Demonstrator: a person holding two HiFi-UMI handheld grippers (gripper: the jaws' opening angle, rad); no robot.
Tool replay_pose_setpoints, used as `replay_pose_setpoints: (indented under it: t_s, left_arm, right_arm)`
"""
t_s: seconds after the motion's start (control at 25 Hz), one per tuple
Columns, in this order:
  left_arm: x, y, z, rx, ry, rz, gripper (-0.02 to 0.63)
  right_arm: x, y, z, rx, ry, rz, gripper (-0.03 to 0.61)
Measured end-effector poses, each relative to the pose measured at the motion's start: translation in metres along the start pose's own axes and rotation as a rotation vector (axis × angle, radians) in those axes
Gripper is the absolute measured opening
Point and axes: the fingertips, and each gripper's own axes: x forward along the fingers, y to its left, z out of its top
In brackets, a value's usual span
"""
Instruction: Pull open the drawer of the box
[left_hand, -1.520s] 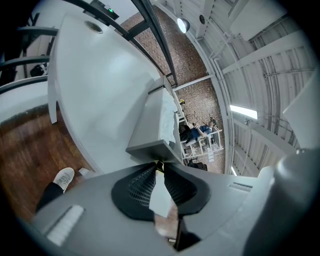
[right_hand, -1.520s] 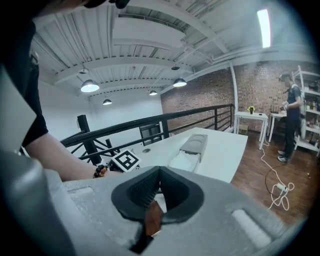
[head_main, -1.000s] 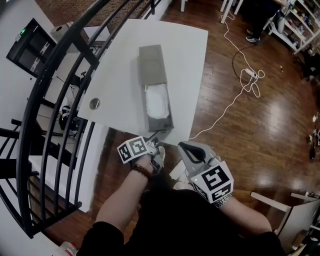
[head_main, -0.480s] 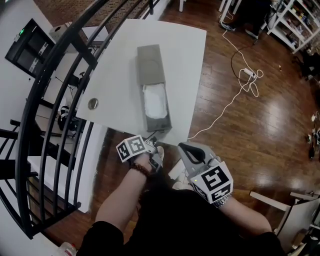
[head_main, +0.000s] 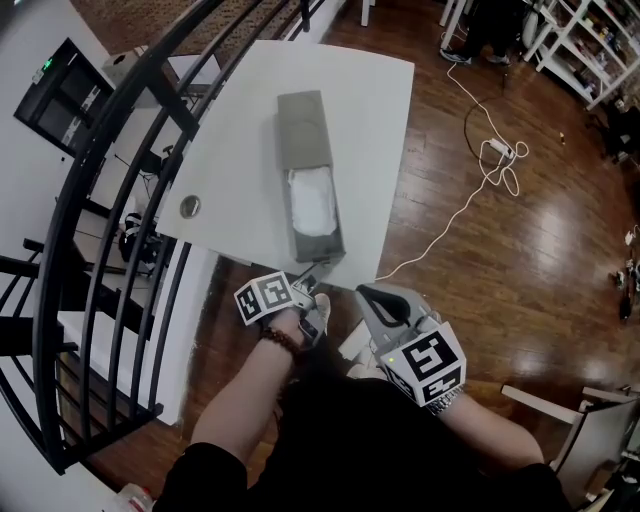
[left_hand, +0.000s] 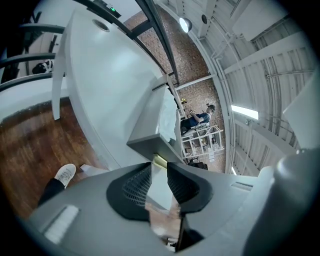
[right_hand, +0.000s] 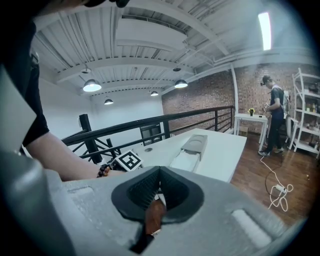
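Presently catalogued, as seen from the head view:

1. White table (head_main: 240, 150). It has a round grommet (head_main: 189, 207) near its 9 o'clock edge.
2. Grey box (head_main: 300, 125). It lies flat on the table, with its long axis running from 12 to 6 o'clock.
3. Drawer (head_main: 322, 247). It is drawn well out of the box's 6 o'clock end, and a white lining (head_main: 311, 205) shows inside. The drawer front sits close to the table's near edge.
4. Left gripper (head_main: 308, 278). It is held just beside the drawer front, which lies at its 12 o'clock. In the left gripper view (left_hand: 159, 167) the jaws stand apart, having just been opening. The pads press on nothing, and the drawer front with its small pull sits right ahead of the tips.
5. Right gripper (head_main: 362, 292). It is off the table, at about 4 o'clock of the left gripper, with the drawer at its 11 o'clock and apart from it. In the right gripper view (right_hand: 159, 172) the jaws meet at the tips with nothing between them.
6. White cable (head_main: 450, 220). It trails over the wooden floor (head_main: 520, 260) at 3 o'clock of the table.
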Motion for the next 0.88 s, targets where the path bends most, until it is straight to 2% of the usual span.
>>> replay_pose_setpoints:
  t_s: [0.32, 0.6, 0.88]
  left_arm:
    - [-0.017, -0.005, -0.006, 0.028, -0.042, 0.01, 0.076]
    - [-0.038, -0.017, -0.014, 0.12, -0.082, 0.014, 0.015]
    - [-0.061, -0.043, -0.033, 0.227, -0.11, -0.001, 0.011]
  right_arm:
    - [-0.014, 0.009, 0.003, -0.027, -0.038, 0.009, -0.008]
    - [-0.032, 0.022, 0.003, -0.058, -0.082, 0.012, -0.008]
    - [-0.057, 0.037, 0.001, -0.082, -0.124, 0.013, -0.008]
